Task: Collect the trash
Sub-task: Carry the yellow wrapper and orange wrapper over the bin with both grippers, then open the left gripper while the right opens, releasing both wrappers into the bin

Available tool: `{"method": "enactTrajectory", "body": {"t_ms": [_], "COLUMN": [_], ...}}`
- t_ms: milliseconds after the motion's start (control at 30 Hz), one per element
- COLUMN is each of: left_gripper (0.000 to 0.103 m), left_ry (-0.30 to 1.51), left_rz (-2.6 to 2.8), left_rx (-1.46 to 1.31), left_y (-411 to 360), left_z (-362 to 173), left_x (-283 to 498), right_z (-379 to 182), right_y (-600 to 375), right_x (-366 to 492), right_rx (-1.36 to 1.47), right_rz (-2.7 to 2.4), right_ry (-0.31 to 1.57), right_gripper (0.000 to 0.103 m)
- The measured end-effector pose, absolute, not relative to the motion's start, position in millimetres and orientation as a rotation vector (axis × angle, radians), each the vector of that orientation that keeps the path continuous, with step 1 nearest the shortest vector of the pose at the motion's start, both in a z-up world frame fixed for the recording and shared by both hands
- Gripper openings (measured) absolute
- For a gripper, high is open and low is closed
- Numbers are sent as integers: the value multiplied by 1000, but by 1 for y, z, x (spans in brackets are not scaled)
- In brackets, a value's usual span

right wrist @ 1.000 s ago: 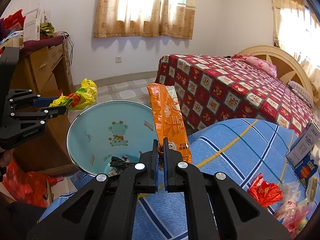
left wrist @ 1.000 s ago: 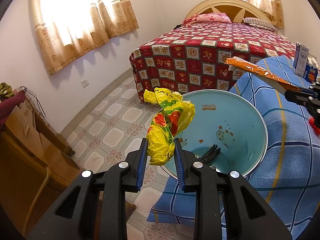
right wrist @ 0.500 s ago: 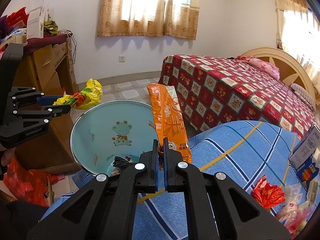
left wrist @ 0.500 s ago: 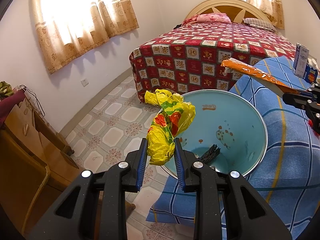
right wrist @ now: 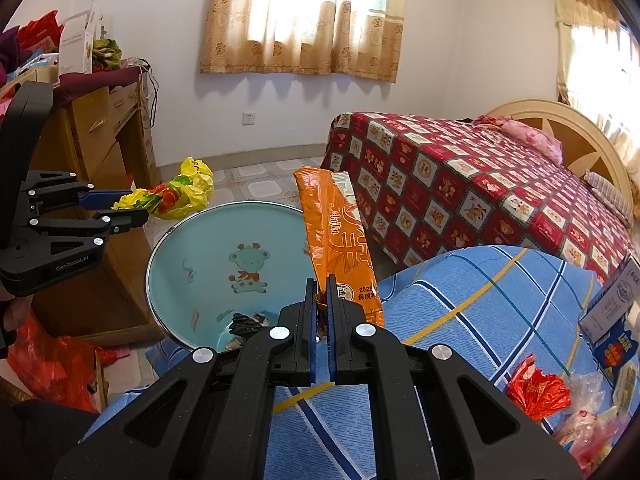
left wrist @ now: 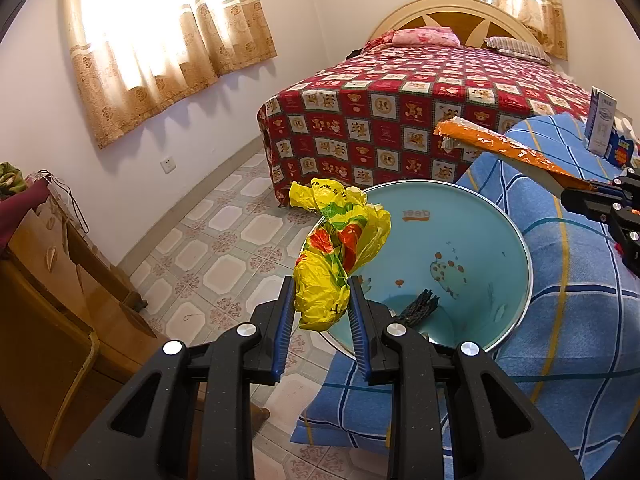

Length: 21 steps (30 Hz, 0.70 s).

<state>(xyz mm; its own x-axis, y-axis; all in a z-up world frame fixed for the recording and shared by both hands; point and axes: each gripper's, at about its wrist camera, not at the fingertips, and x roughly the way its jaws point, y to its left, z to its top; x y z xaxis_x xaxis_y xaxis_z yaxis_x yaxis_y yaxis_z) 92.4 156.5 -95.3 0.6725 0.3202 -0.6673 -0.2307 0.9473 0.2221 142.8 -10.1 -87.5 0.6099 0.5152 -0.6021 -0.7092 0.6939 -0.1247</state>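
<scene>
My left gripper [left wrist: 320,298] is shut on a crumpled yellow plastic bag [left wrist: 340,256] and holds it over the near rim of a light blue basin [left wrist: 480,240]. My right gripper [right wrist: 320,300] is shut on the lower end of an orange snack wrapper [right wrist: 336,236], held upright beside the basin [right wrist: 208,248]. The left gripper [right wrist: 132,208] with its bag [right wrist: 180,196] shows at the left of the right wrist view. The wrapper [left wrist: 500,146] shows in the left wrist view too. A dark scrap [left wrist: 420,306] lies in the basin's bottom.
The basin leans on a blue checked blanket [right wrist: 480,300]. Red crumpled wrapper [right wrist: 536,388], clear bags and small boxes [right wrist: 612,304] lie on it at right. A red patterned bed [left wrist: 420,112] stands behind. A wooden dresser [left wrist: 48,280] stands left, over tiled floor [left wrist: 224,248].
The right gripper has carried the orange wrapper a little further toward the basin. The left gripper holds the yellow bag in nearly the same place.
</scene>
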Motion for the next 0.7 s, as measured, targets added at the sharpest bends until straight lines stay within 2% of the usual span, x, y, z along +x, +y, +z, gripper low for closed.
{"method": "enactTrajectory", "body": {"t_ms": [700], "left_gripper": [26], "left_ry": [773], "left_rz": [305], "left_rx": [122], "left_y": [150], "left_z": [-96], "left_x": [93], "right_z": [-87], "right_y": [-4], "right_x": [139], "right_rx": [-384], "right_rz": [741], "right_ry": [560], "right_gripper": [5]}}
